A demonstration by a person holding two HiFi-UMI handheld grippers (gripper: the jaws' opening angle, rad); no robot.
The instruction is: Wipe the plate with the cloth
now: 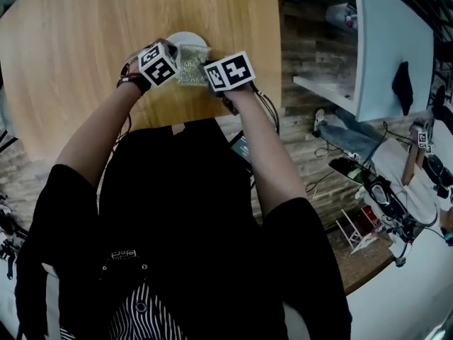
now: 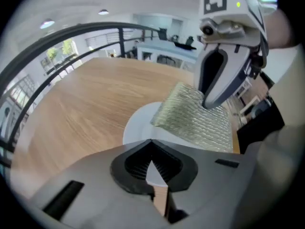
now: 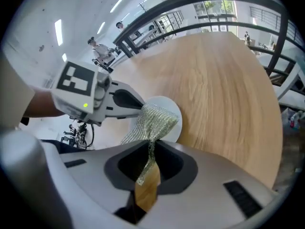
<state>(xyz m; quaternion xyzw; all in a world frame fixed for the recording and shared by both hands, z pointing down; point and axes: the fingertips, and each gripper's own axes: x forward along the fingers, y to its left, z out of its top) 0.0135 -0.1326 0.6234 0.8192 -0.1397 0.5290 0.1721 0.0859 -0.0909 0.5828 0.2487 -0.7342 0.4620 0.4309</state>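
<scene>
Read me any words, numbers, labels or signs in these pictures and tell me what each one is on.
No word or number is readable.
Left cube and right cube: black-and-white square patterns only, no letters.
Plate and cloth: no print.
White print at the person's waist: too small to read.

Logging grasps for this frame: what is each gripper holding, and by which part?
The right tongs pinch the cloth by one edge; the left tongs look closed on the plate at its near rim.
</scene>
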